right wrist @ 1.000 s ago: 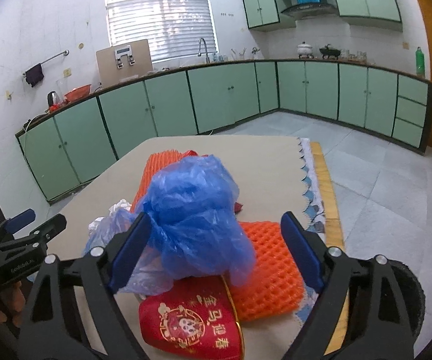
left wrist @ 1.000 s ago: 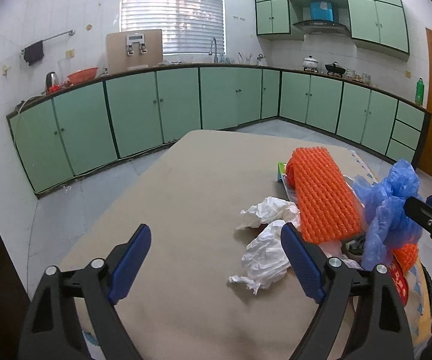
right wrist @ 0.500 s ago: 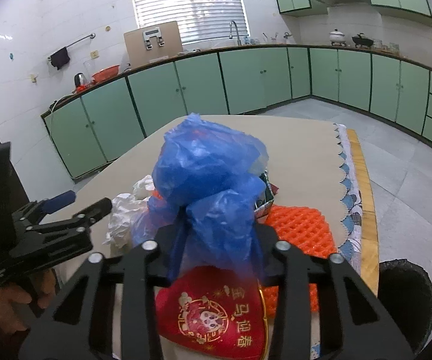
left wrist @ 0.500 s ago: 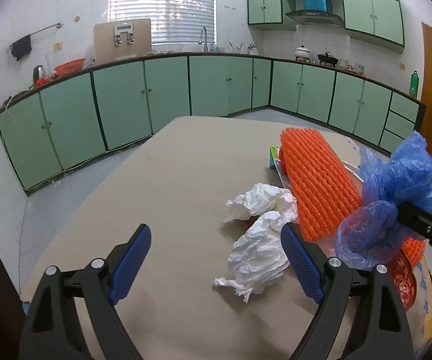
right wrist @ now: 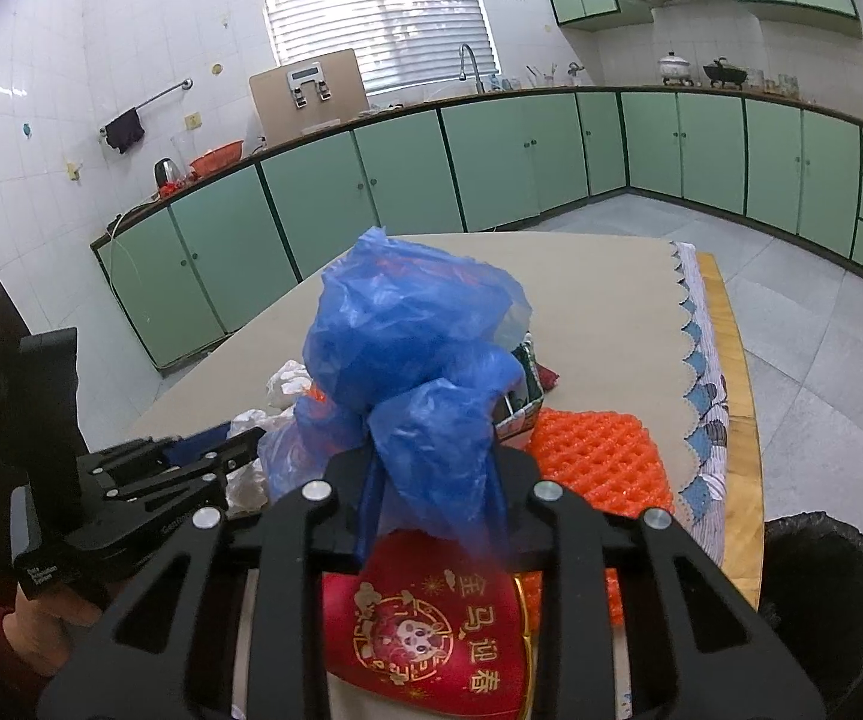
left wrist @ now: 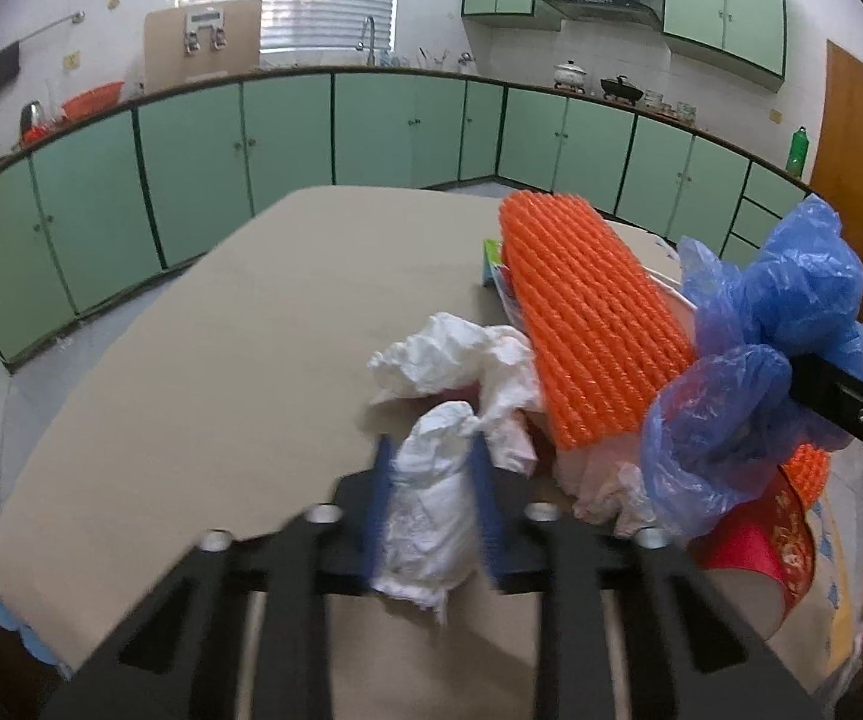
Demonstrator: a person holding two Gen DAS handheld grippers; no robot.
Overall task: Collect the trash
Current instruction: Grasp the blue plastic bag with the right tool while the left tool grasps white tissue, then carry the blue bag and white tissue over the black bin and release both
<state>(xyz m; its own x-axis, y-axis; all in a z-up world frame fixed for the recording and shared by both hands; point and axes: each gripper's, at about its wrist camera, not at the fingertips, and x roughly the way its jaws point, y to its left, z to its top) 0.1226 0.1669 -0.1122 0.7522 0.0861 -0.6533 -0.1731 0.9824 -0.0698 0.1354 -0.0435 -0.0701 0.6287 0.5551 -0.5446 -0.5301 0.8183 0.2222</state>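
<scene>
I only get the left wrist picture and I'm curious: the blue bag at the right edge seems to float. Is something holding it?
Observer: Yes. The right gripper is shut on the blue plastic bag, its pads pressing the bag's lower bunch.
Operator: Is there a bin anywhere?
Observer: A black-lined trash bin stands on the floor beside the table's right edge.
Operator: What lies under the bag?
Observer: A red packet with gold characters, next to orange foam netting.

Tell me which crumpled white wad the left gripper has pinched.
The nearer white wad, squeezed between the left gripper's blue pads; the other white wad lies loose beside the orange foam netting.
</scene>
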